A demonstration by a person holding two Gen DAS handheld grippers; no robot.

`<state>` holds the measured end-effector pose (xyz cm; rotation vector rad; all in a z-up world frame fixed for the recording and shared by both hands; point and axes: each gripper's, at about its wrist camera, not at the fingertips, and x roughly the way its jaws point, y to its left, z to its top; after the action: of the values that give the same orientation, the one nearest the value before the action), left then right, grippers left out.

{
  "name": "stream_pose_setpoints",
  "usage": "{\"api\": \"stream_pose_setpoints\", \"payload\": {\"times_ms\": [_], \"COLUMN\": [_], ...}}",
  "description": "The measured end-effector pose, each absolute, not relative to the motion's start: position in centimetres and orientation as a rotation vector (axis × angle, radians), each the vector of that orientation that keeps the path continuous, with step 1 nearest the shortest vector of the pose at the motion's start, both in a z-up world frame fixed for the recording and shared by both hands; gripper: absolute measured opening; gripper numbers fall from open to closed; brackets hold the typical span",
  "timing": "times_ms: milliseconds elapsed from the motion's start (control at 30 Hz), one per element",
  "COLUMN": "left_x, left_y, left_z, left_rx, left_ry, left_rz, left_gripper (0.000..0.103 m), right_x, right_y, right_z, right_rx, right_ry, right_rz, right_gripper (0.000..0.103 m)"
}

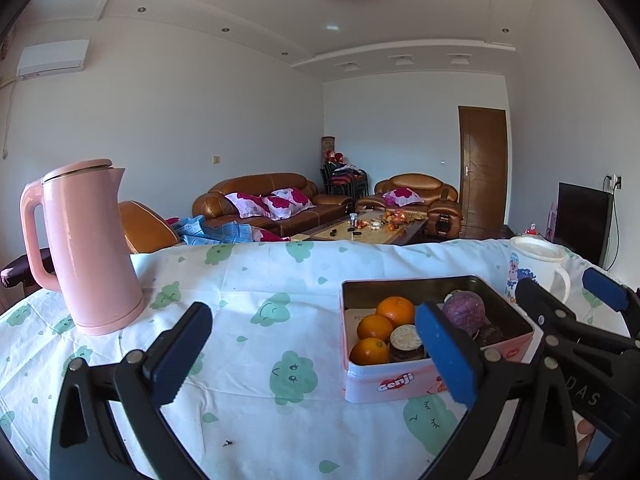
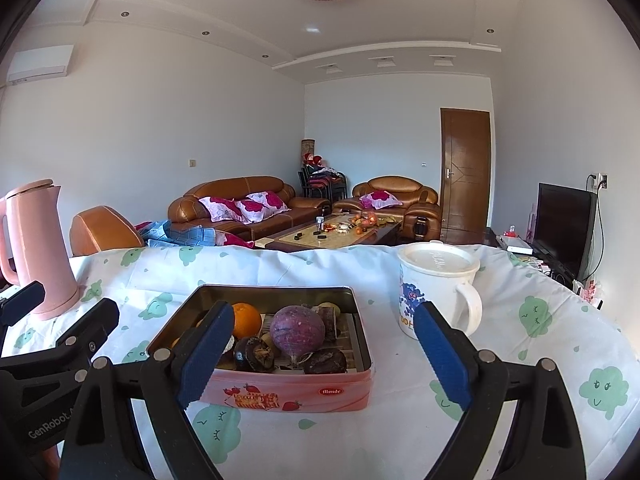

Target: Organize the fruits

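Observation:
A pink tin box (image 1: 400, 384) (image 2: 304, 392) stands on the table. It holds three oranges (image 1: 396, 310), a large purple round fruit (image 1: 464, 312) (image 2: 297, 330) and several dark brown fruits (image 2: 254, 354). One orange (image 2: 246, 320) shows in the right wrist view. My left gripper (image 1: 316, 356) is open, just left of the box, with nothing between its blue pads. My right gripper (image 2: 324, 354) is open too, in front of the box, straddling its right part without touching. The right gripper (image 1: 568, 292) also appears at the right edge of the left wrist view.
A pink kettle (image 1: 88, 248) (image 2: 38, 248) stands at the table's left. A white lidded mug (image 2: 438, 288) (image 1: 536, 268) stands right of the box. The tablecloth (image 1: 260, 280) is white with green clouds. Sofas and a coffee table lie beyond the far edge.

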<state>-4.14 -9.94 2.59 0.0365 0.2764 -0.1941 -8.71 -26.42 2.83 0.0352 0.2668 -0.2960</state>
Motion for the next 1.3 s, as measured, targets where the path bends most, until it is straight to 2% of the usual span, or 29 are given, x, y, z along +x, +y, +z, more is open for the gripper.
{"api": "stream_pose_setpoints", "payload": {"times_ms": [1300], "left_x": [-3.65], "left_y": [-9.85], "left_z": [2.45], "left_rx": [0.058], "left_ry": [0.29], "left_rz": [-0.154], "left_gripper": [0.103], "right_x": [-8.88], "right_y": [-26.47], "right_z": [2.79], "right_rx": [0.041], "right_ry": [0.27], "right_rz": [-0.298], "right_gripper": [0.092]}}
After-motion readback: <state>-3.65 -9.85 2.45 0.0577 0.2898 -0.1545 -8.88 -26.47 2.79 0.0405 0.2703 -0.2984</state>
